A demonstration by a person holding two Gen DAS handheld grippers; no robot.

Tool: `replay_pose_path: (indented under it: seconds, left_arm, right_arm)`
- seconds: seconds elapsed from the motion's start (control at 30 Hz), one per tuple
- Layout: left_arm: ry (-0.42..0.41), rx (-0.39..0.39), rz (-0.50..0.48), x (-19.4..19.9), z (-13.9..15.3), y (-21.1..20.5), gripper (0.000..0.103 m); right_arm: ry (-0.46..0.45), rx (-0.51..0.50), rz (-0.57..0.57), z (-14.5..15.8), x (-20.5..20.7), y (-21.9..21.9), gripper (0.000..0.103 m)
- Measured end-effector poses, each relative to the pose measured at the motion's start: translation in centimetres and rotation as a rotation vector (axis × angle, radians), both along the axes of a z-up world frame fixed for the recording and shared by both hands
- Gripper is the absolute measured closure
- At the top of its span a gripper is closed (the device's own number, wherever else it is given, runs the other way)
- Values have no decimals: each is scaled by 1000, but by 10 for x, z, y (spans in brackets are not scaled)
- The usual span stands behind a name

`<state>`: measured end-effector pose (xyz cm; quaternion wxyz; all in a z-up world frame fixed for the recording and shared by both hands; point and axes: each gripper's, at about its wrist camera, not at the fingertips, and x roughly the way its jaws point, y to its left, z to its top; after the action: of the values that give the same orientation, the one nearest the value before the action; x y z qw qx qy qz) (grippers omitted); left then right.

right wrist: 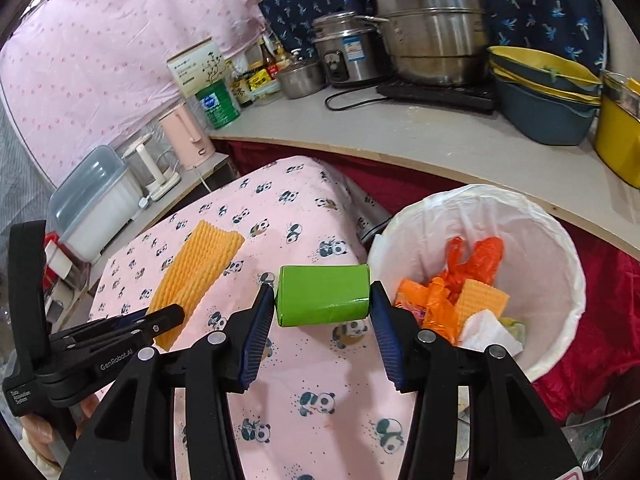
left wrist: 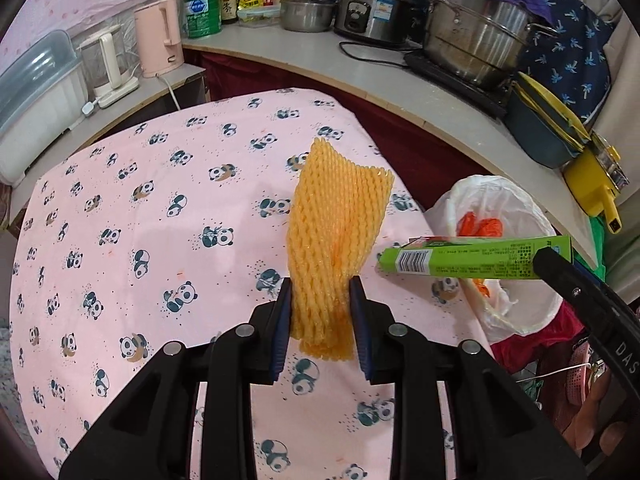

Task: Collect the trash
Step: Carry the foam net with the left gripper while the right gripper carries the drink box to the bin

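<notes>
My left gripper [left wrist: 320, 292] is shut on a yellow foam fruit net [left wrist: 336, 236], held above the pink panda tablecloth [left wrist: 140, 208]. The net also shows in the right wrist view [right wrist: 196, 272], with the left gripper [right wrist: 176, 314] at its near end. My right gripper [right wrist: 322, 298] is shut on a green carton [right wrist: 324, 294], held at the table's right edge beside the bin. The carton shows in the left wrist view [left wrist: 472, 258]. A white-lined trash bin [right wrist: 560, 240] stands to the right, holding orange bags [right wrist: 476, 260], a foam net piece and tissue.
A curved counter [right wrist: 400, 132] behind the table carries steel pots [right wrist: 432, 28], a rice cooker [right wrist: 344, 56], stacked basins [right wrist: 544, 96], a green can [right wrist: 218, 106] and a pink kettle [right wrist: 186, 136]. Red cloth [right wrist: 600, 320] lies around the bin.
</notes>
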<state>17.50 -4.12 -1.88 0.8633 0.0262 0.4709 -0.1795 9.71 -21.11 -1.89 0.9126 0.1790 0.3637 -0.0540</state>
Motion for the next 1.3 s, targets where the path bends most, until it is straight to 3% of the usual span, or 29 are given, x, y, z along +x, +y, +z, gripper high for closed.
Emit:
replay_pose_path:
  seconds: [0.4, 0.87, 1.3]
  left_arm:
    - [-29, 10, -50, -30, 14, -22, 76]
    - [-43, 29, -122, -50, 18, -58, 76]
    - [-38, 45, -155, -51, 14, -79, 76]
  right_arm:
    - [-49, 16, -67, 15, -38, -20, 56]
    - [-135, -1, -219, 42, -65, -74, 56]
    - [-98, -62, -318, 28, -35, -117, 55]
